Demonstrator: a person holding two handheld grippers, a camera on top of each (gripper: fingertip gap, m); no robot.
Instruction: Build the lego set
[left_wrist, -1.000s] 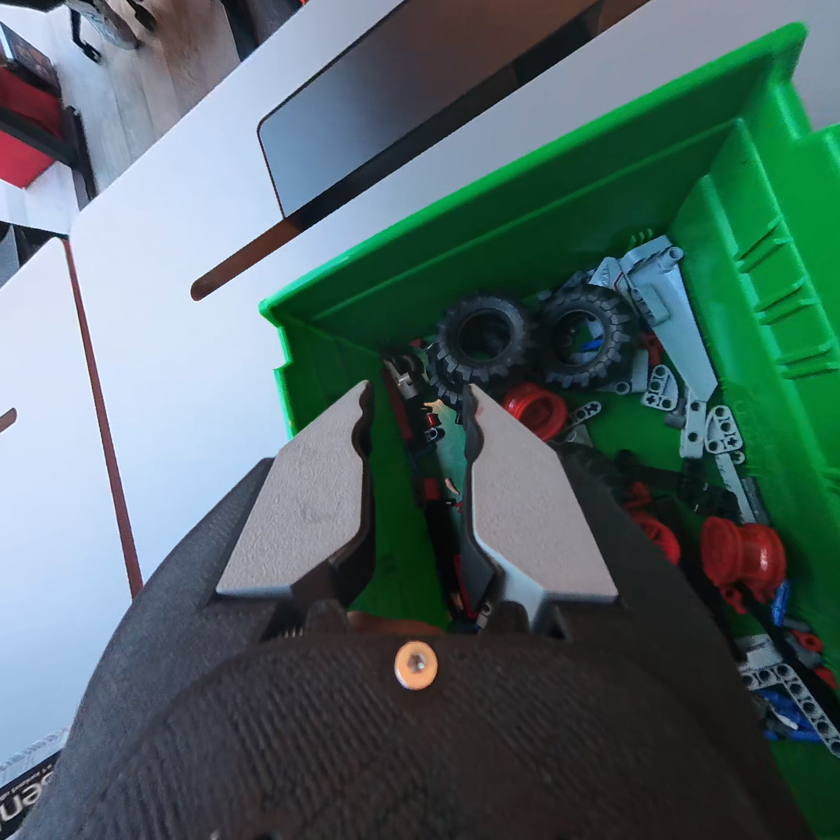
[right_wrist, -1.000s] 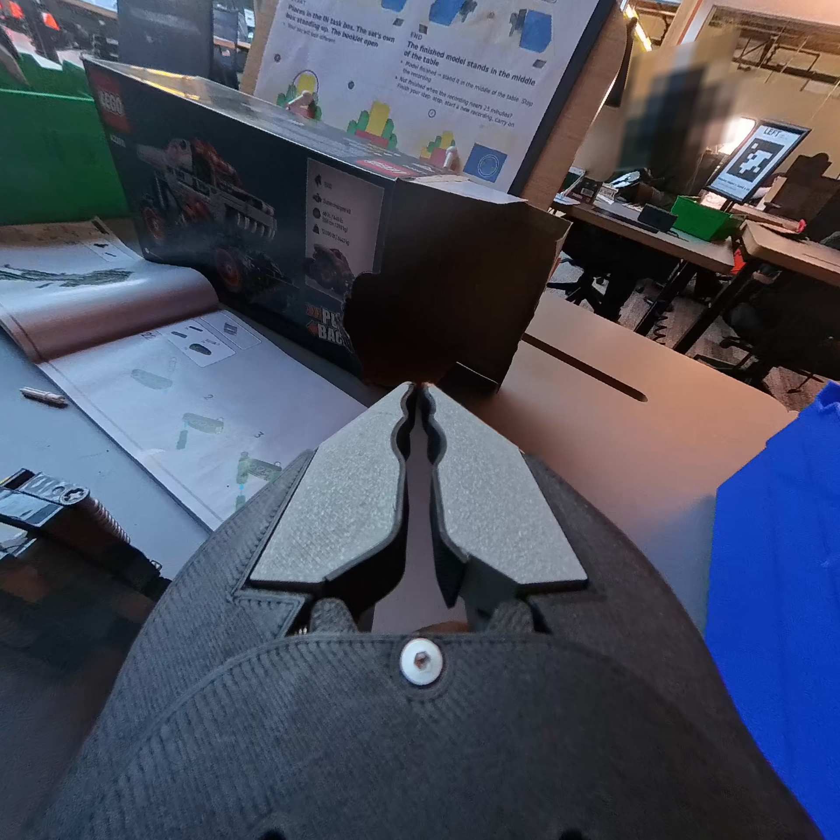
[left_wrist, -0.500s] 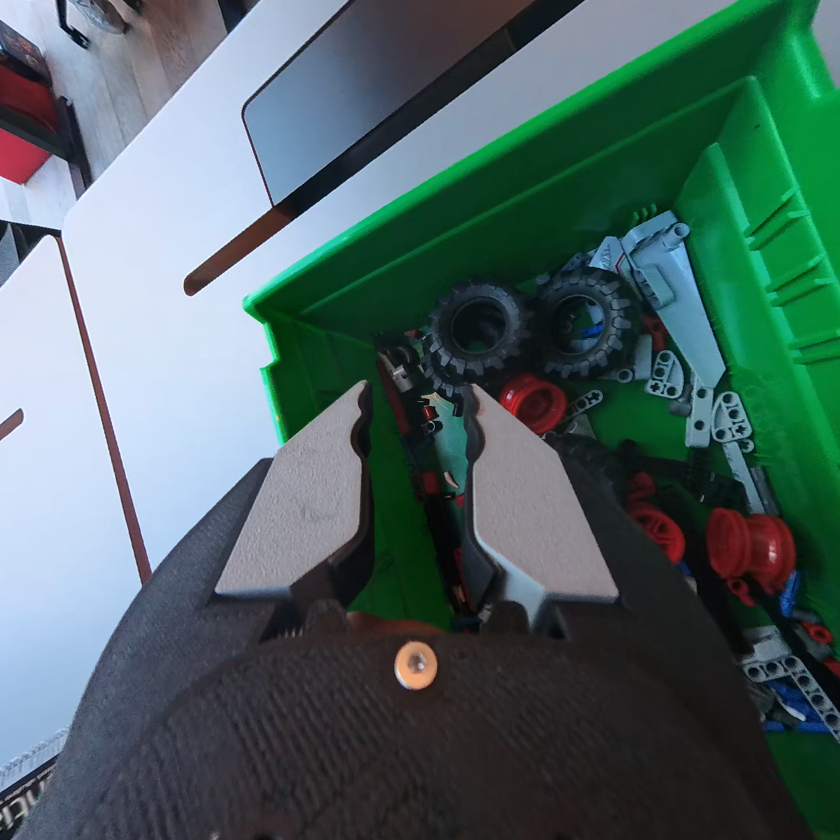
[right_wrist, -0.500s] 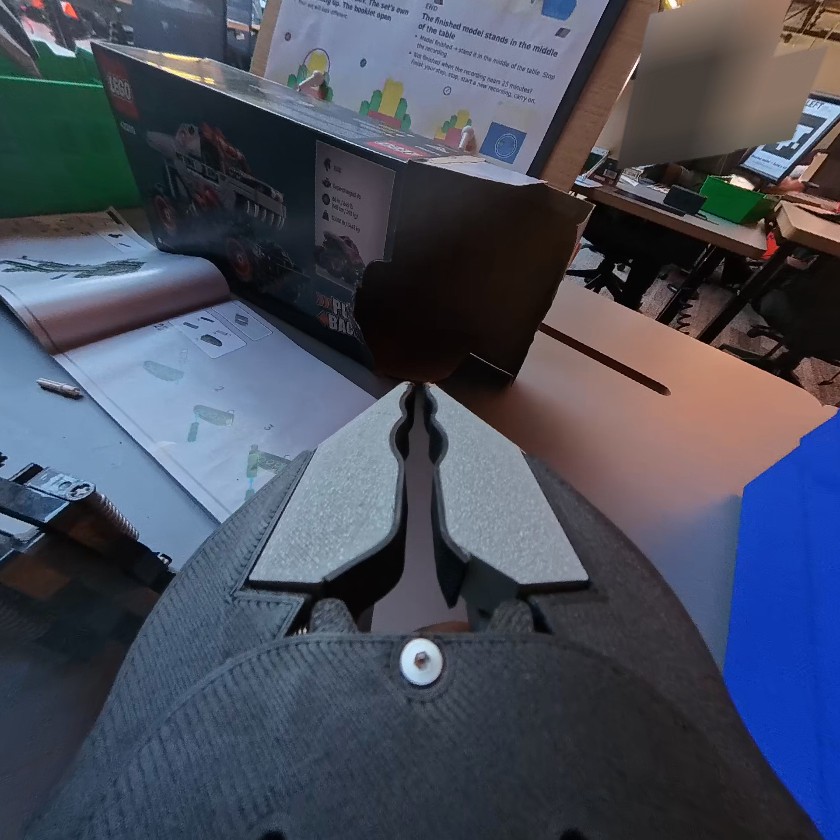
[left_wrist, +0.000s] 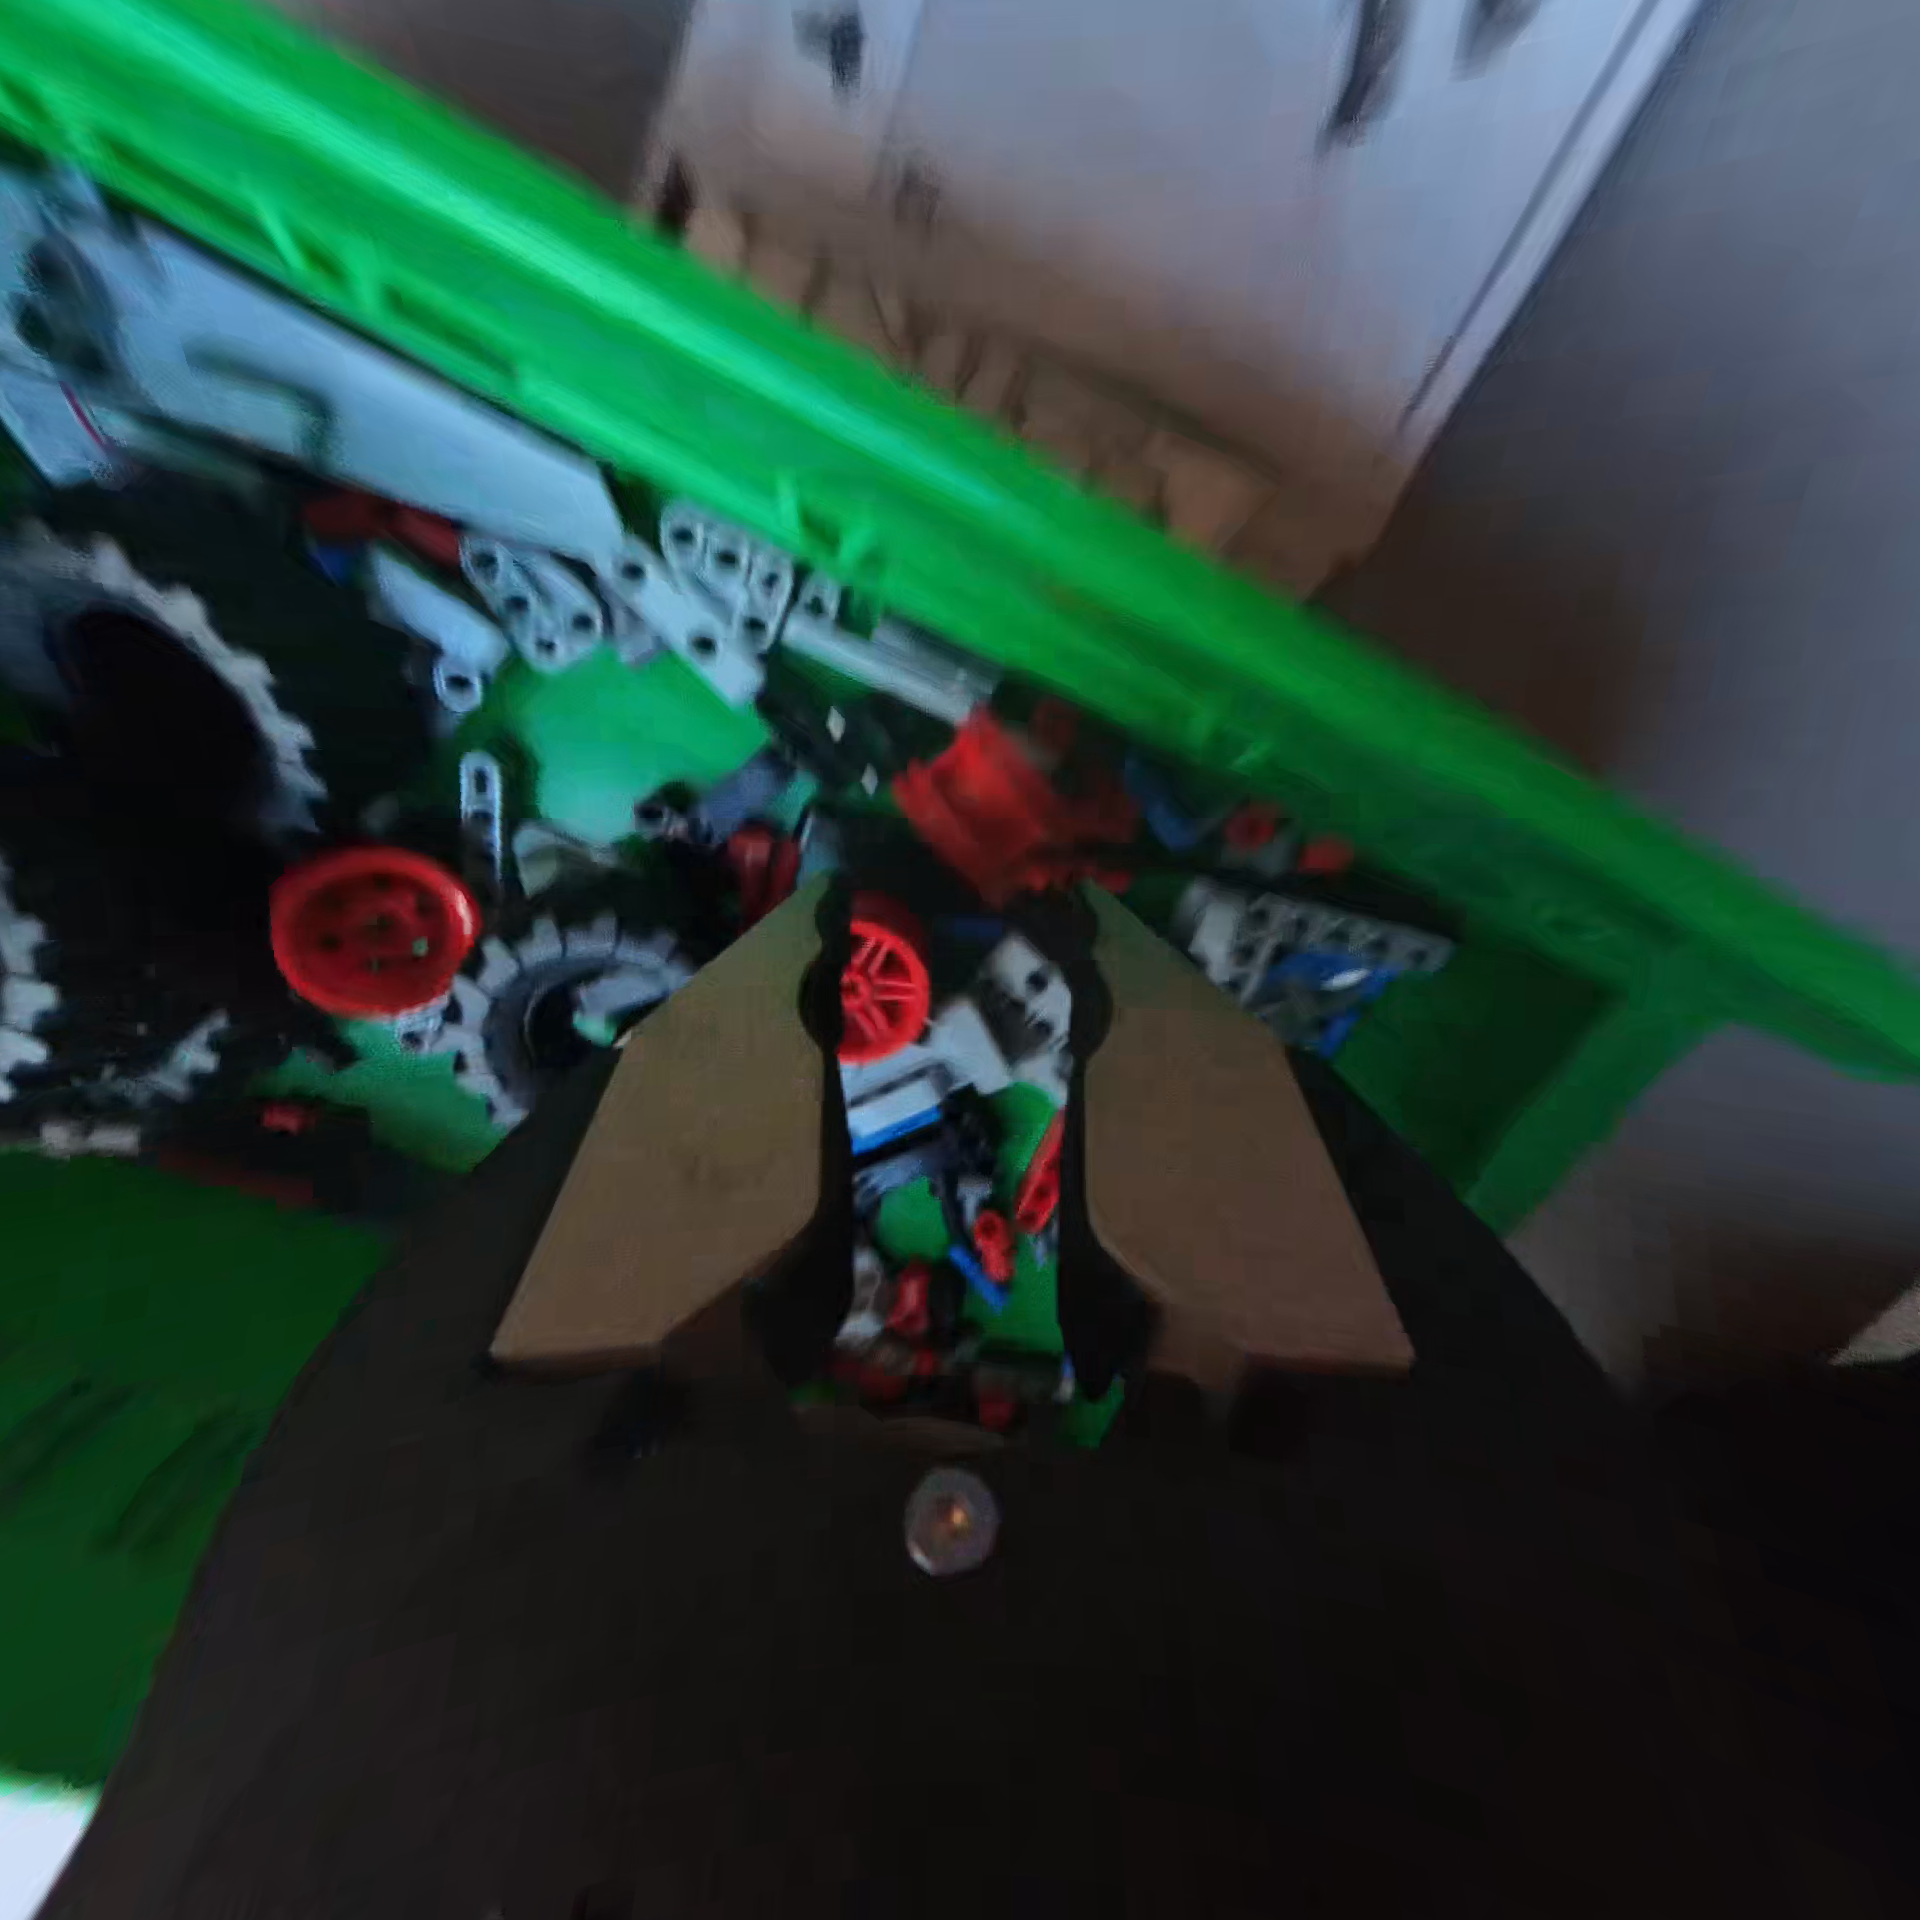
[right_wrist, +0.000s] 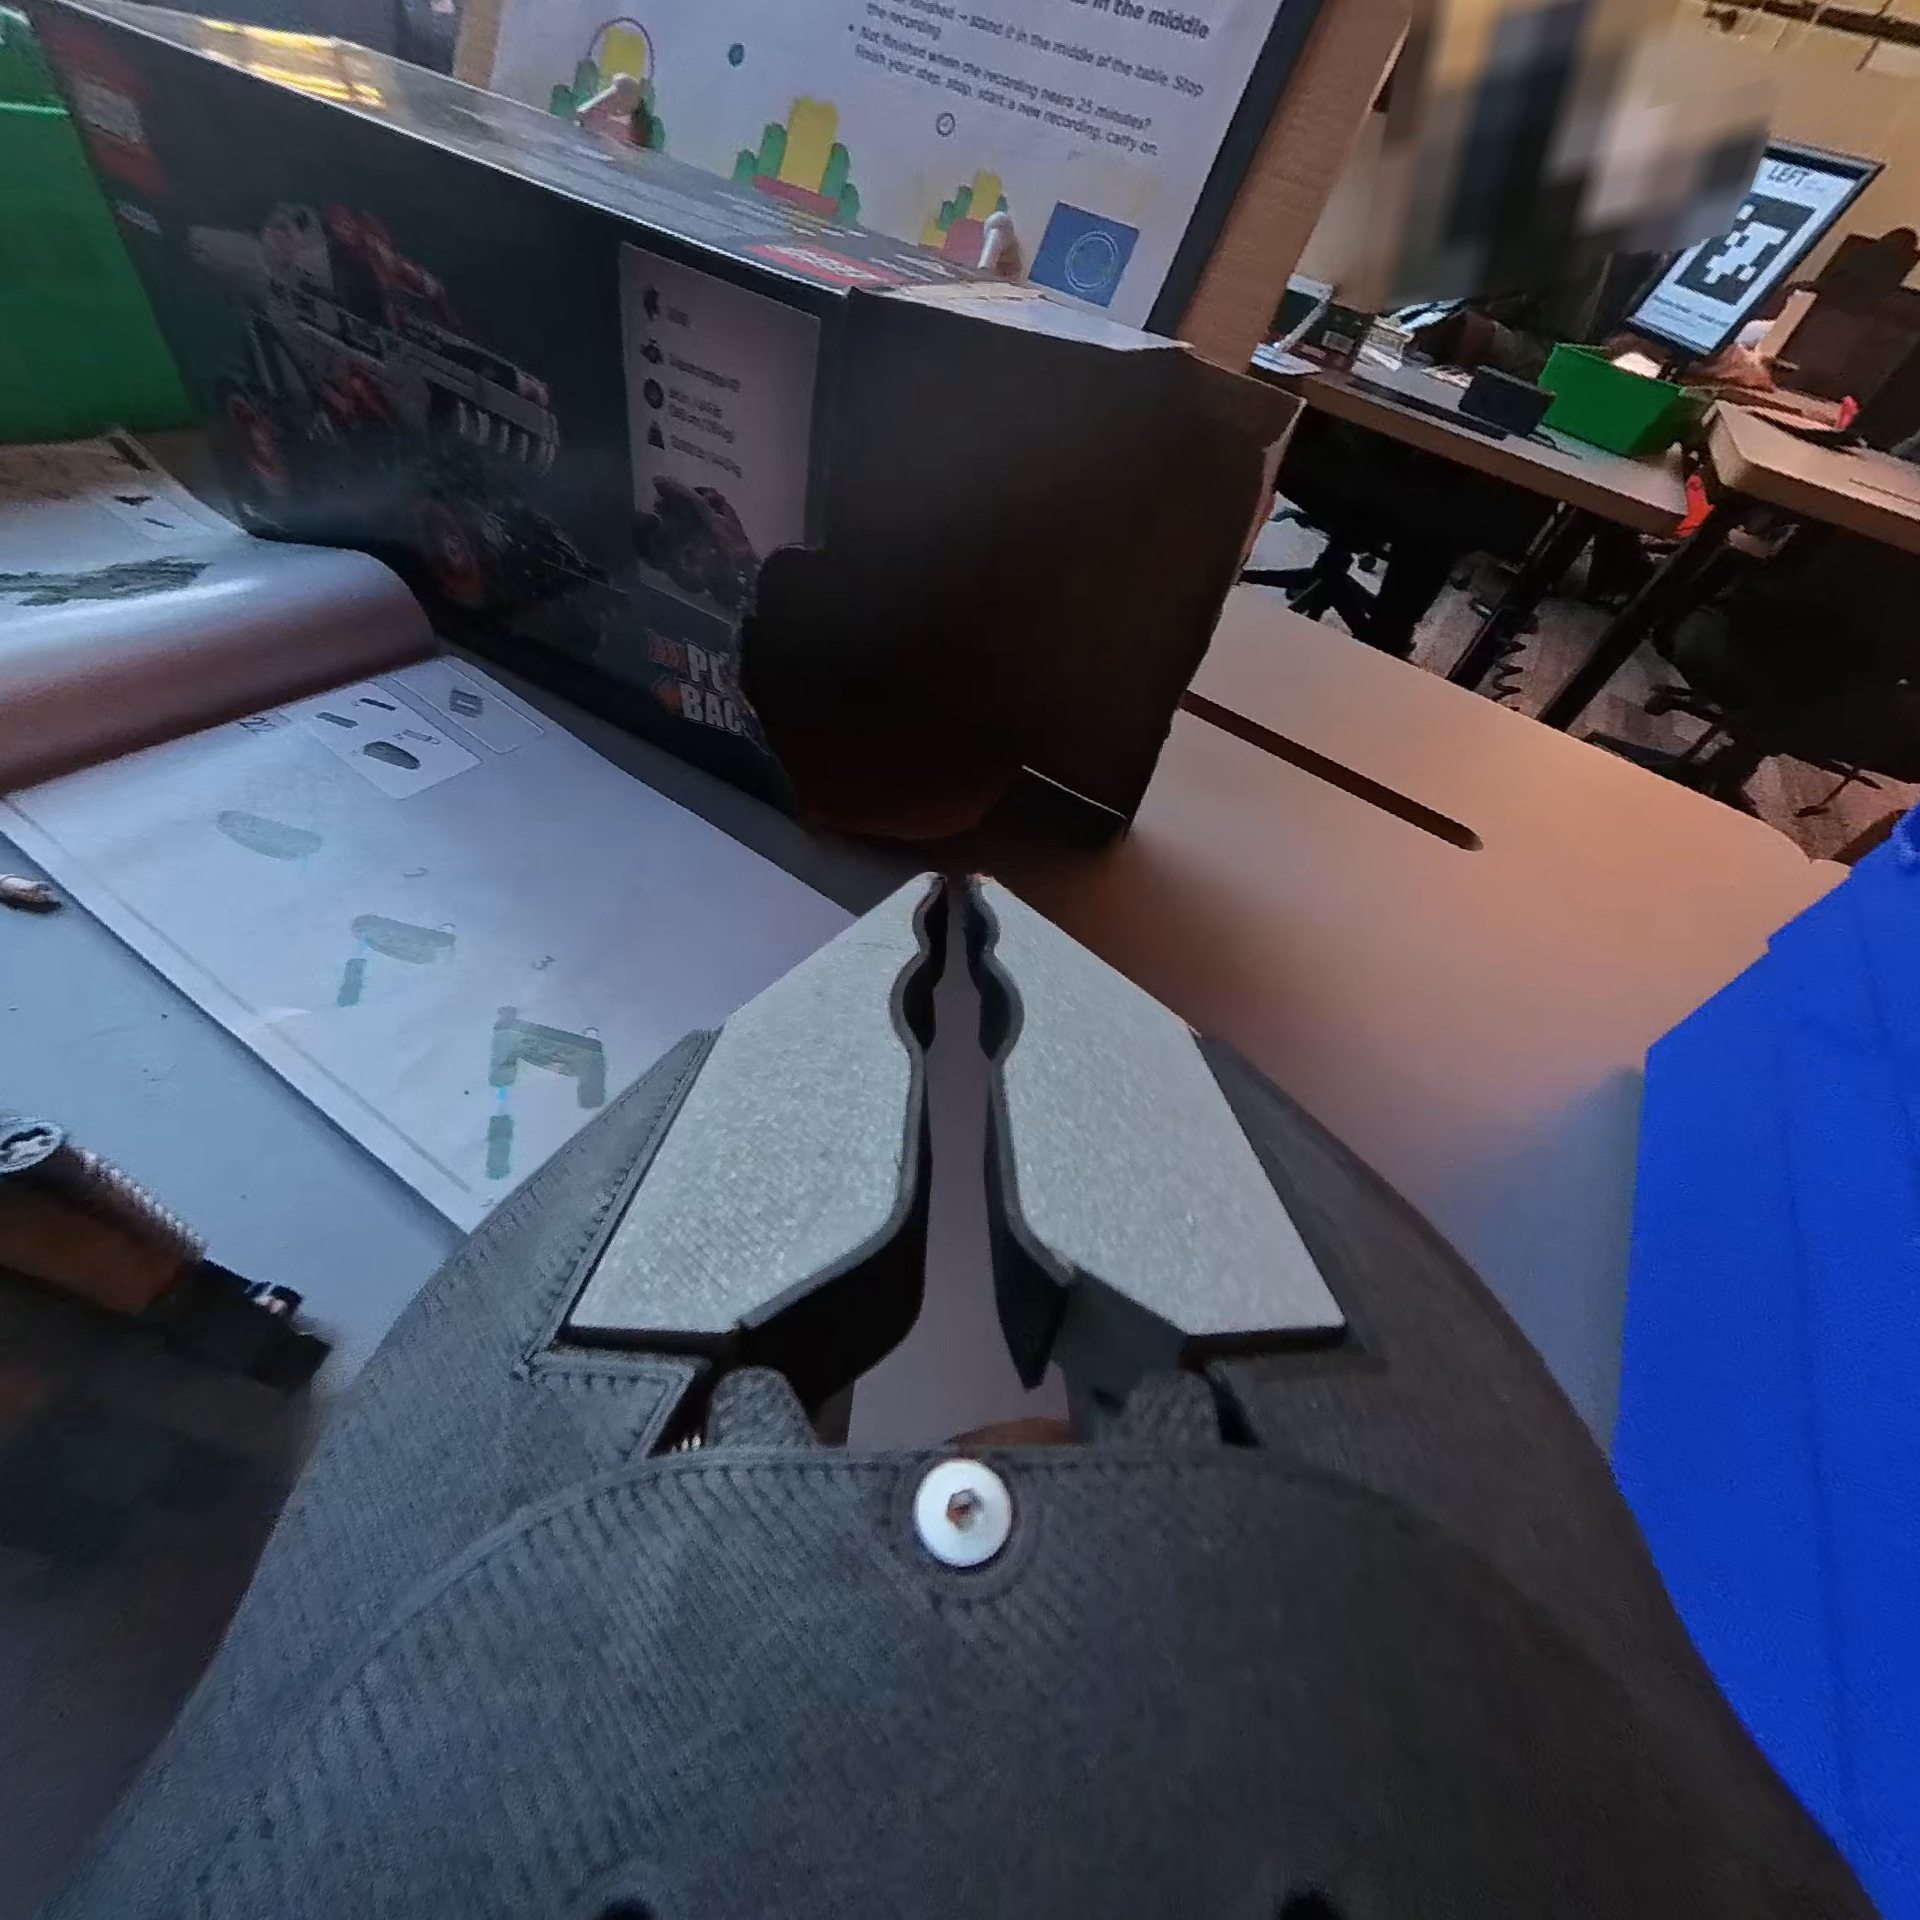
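Note:
The left wrist view is blurred by motion. My left gripper (left_wrist: 956, 904) is open and empty, low inside the green bin (left_wrist: 935, 457), over a heap of loose parts. A small red wheel hub (left_wrist: 883, 987) lies between its fingertips, untouched as far as I can tell. A larger red hub (left_wrist: 374, 930), black tyres (left_wrist: 561, 1008) and grey beams (left_wrist: 623, 603) lie to the left. My right gripper (right_wrist: 958, 888) is shut and empty above the table, pointing at the dark set box (right_wrist: 644, 416). A partly built dark assembly (right_wrist: 114, 1247) shows at the left edge.
The open instruction booklet (right_wrist: 343, 862) lies left of the right gripper, with a small pin (right_wrist: 26, 891) beside it. A blue bin (right_wrist: 1787, 1299) stands at the right. A poster board (right_wrist: 935, 114) stands behind the box. Desks and chairs fill the far background. The grippers' ends are close to 50 cm from one another.
My left gripper has swung fast and dropped deeper into the green bin, from its near corner to the parts by the far wall. The right gripper has drifted slightly toward the box, still shut.

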